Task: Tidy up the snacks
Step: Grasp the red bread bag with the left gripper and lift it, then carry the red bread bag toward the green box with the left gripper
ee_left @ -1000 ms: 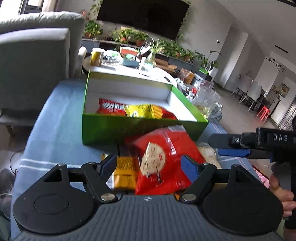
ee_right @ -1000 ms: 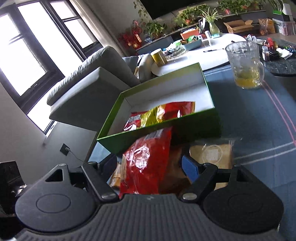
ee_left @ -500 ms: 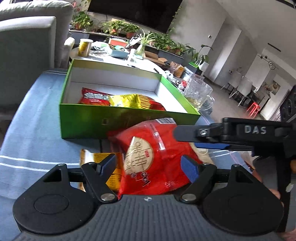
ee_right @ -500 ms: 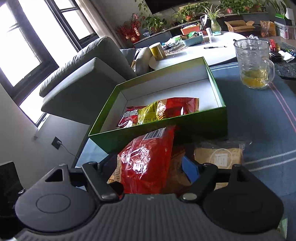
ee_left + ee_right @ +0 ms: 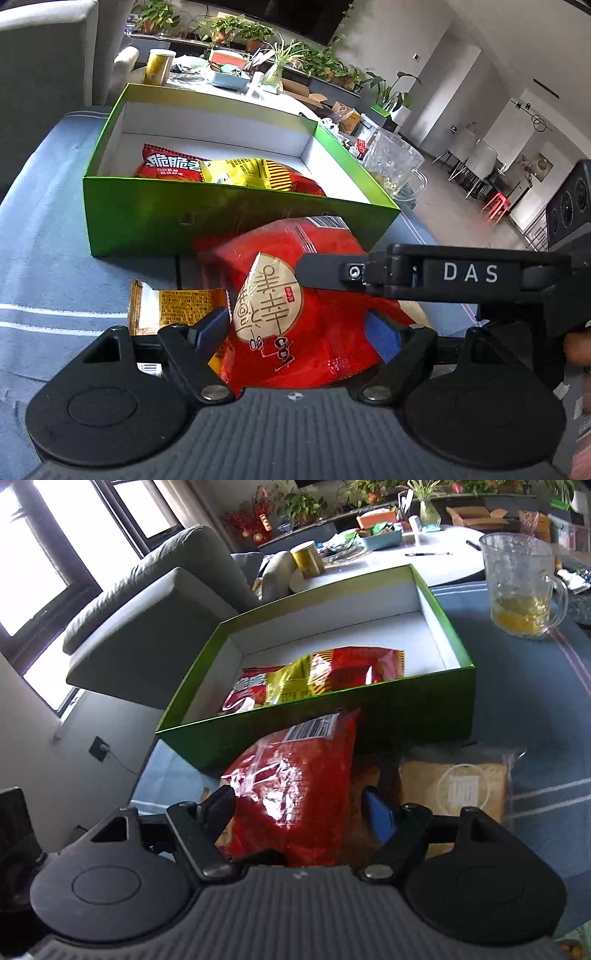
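Observation:
A large red snack bag (image 5: 291, 314) with a round beige label is held up in front of the open green box (image 5: 221, 221). My left gripper (image 5: 299, 328) is shut on its near end. My right gripper (image 5: 299, 808) is shut on the same red bag (image 5: 295, 786); its arm (image 5: 424, 273) crosses the left wrist view from the right. The green box (image 5: 388, 709) holds a red packet (image 5: 166, 168) and a yellow and red packet (image 5: 251, 173). A yellow packet (image 5: 184, 302) and a clear-wrapped beige packet (image 5: 454, 786) lie on the blue cloth below the bag.
A glass mug (image 5: 524, 587) with yellow liquid stands right of the box on the blue striped cloth (image 5: 48, 236). A grey sofa (image 5: 147, 602) is to the left. A white round table (image 5: 424, 554) with a yellow cup and clutter lies behind the box.
Both grippers have lifted the red bag and brought it closer to the box's front wall. The view into the box has risen, and the right gripper's arm has moved further left.

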Tool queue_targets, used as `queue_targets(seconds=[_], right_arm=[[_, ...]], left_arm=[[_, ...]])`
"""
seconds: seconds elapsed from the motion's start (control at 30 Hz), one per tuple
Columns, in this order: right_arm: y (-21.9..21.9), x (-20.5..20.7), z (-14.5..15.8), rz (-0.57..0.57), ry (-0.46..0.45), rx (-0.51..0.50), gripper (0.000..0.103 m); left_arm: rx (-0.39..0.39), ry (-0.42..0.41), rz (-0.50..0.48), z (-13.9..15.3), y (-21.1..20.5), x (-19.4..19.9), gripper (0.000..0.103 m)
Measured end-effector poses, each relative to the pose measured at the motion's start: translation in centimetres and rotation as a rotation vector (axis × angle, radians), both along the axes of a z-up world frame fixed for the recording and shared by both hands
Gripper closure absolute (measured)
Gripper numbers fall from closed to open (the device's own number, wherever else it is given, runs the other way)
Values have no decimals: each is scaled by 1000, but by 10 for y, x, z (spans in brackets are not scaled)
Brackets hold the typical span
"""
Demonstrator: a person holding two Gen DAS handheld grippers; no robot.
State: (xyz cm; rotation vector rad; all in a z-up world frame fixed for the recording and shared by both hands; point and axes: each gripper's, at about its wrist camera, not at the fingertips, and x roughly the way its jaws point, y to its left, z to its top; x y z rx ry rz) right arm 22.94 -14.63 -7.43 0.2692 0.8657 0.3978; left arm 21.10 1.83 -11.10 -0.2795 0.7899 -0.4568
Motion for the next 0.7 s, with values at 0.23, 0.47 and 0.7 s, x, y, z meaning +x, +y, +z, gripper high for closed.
queue_targets(seconds=[0.23, 0.47, 0.7], right_arm=[[0, 3, -2, 0, -7, -5, 37], [3, 3, -1, 4, -18, -20, 37], [6, -11, 9, 40, -59, -15, 40]], left_arm=[[-5, 18, -6, 0, -3, 5, 24], [5, -15, -24, 5, -13, 2, 25], [-17, -39, -52, 18, -18, -8, 28]])
